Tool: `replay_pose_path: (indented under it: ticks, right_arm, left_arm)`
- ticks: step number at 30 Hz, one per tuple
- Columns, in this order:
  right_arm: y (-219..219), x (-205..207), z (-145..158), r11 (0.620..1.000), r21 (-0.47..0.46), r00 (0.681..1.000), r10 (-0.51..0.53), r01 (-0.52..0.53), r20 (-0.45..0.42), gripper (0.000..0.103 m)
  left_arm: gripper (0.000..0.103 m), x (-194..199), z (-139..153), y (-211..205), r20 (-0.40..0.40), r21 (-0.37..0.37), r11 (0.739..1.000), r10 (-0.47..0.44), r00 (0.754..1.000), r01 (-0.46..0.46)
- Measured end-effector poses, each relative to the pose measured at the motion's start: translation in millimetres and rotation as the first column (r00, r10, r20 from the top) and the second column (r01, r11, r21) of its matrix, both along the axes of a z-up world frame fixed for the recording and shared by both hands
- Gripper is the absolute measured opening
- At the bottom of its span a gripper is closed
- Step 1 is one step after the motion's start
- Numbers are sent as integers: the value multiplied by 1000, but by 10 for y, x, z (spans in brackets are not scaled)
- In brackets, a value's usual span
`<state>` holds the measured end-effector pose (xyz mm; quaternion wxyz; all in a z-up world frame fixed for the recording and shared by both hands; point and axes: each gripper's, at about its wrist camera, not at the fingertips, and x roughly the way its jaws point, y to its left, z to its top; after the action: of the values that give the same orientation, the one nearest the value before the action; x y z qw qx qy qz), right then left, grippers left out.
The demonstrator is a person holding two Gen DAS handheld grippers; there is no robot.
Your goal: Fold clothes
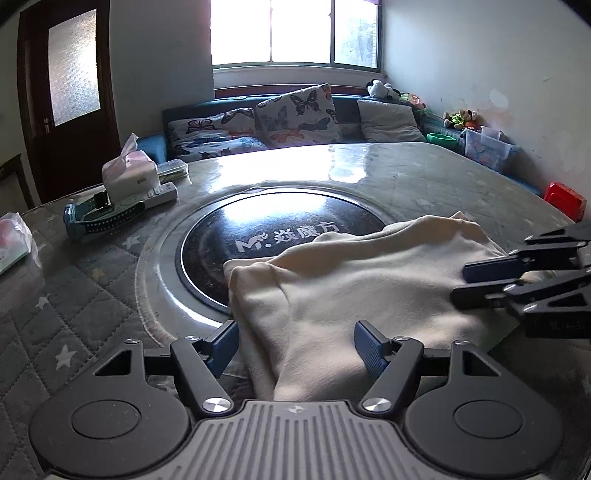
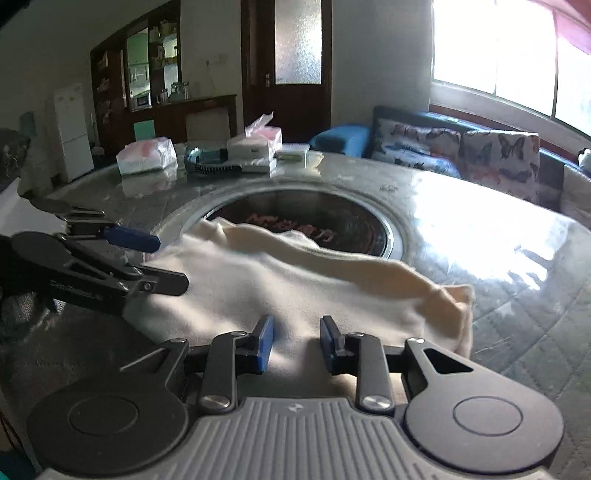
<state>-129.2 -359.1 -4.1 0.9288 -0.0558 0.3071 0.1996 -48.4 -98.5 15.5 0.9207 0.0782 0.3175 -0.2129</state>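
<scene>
In front of you the cream garment point(image 1: 354, 291) looks like soft, matt, slightly fuzzy cloth. The table point(image 1: 424, 173) at upper right shines glossy over a quilted pattern. The round black insert point(image 1: 258, 225) at center is glossy, its ring looks like smooth metal.

I am working in a lived-in home, in a combined living and dining room. My view takes in a large table point(image 1: 424, 173) under a quilted star-print cover, with a round black hotplate point(image 1: 280, 229) set into its middle. Behind it, at the upper centre of the left view, a blue sofa point(image 1: 343, 110) carries butterfly-print cushions point(image 1: 295, 114) beneath a bright window point(image 1: 295, 33). Soft toys point(image 1: 384, 90) sit at the upper right. A tissue pack point(image 1: 127, 173) and a remote point(image 1: 162, 194) lie at the left. In the right view's upper left stand a white fridge point(image 2: 72, 129), a dark wooden cabinet point(image 2: 147, 74) and a glass-panelled door point(image 2: 295, 48).
</scene>
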Motion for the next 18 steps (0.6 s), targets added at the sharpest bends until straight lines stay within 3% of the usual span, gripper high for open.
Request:
replay_pose_path:
  ticks: [9, 15, 18]
  right_arm:
    - [-83, -239, -69, 999, -15, 1000, -30, 30, -6, 26]
    - [-149, -331, 93, 999, -7, 999, -43, 43, 24, 26]
    - [-222, -345, 33, 997, -20, 997, -74, 74, -6, 26]
  left_arm:
    - [73, -28, -22, 28, 4, -4, 1000, 6, 1000, -6]
    - [74, -41, -16, 56, 4, 0, 1000, 12, 1000, -12]
    - [74, -40, -21, 58, 4, 0, 1000, 11, 1000, -11]
